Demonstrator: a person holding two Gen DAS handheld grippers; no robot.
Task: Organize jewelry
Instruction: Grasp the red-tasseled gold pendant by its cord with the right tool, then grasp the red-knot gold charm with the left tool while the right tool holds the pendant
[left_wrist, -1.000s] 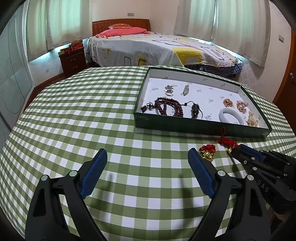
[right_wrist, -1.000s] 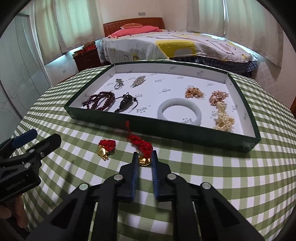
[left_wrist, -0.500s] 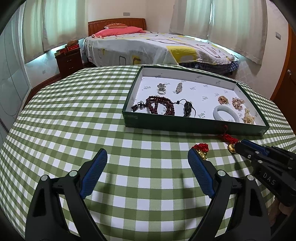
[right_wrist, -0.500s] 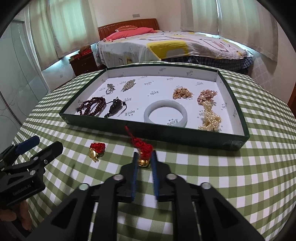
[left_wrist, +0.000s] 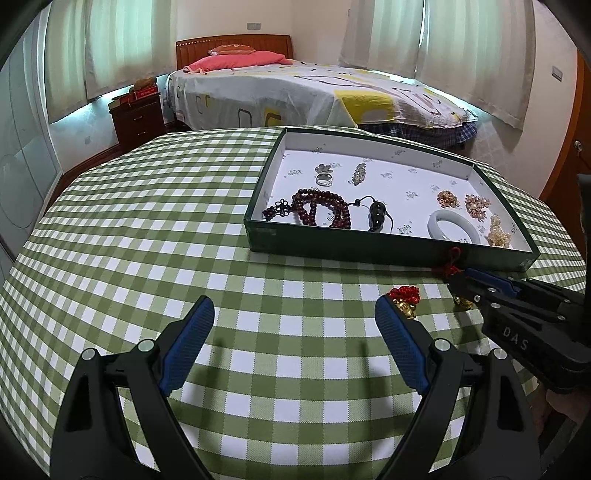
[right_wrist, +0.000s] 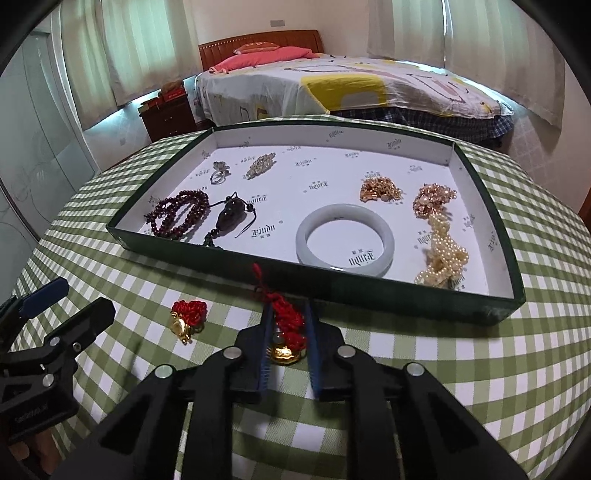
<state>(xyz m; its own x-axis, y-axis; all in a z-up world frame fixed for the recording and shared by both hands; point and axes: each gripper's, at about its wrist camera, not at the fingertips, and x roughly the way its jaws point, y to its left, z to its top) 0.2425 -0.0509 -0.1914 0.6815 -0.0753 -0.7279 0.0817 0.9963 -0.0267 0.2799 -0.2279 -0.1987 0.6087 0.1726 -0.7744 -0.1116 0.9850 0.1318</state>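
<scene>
- The right gripper (right_wrist: 287, 334), low in the middle of the right wrist view, is clenched on a red knotted charm (right_wrist: 286, 320) with a gold piece (right_wrist: 283, 355) hanging at its lower end; the blue pads press the red knotwork from both sides.
- The charm's thin red cord (right_wrist: 258, 275) trails up toward the near wall of the green tray (right_wrist: 388, 295), so the charm lies on the checked tablecloth (right_wrist: 443, 354) just outside the tray, not in it.
- The left gripper (left_wrist: 293, 345) is released, its jaws wide apart over bare cloth in the lower middle of the left wrist view, holding nothing.
- A second red-and-gold charm (left_wrist: 404, 301) lies on the cloth just beside the left gripper's right finger, near the first one.
- To do this step well, I judge the lift should go straight up until the cord and gold piece clear the tray's near wall, since a dangling cord could snag the rim.
- The best landing spot looks like the bare white floor in the middle of the tray, between the dark pendant (right_wrist: 231, 218) and the pale bangle (right_wrist: 345, 240), or above the bangle.
- Keep clear of the pearl strand (right_wrist: 443, 254) at the right so nothing tangles.
- Lower until the gold piece rests on the floor before letting go.
</scene>
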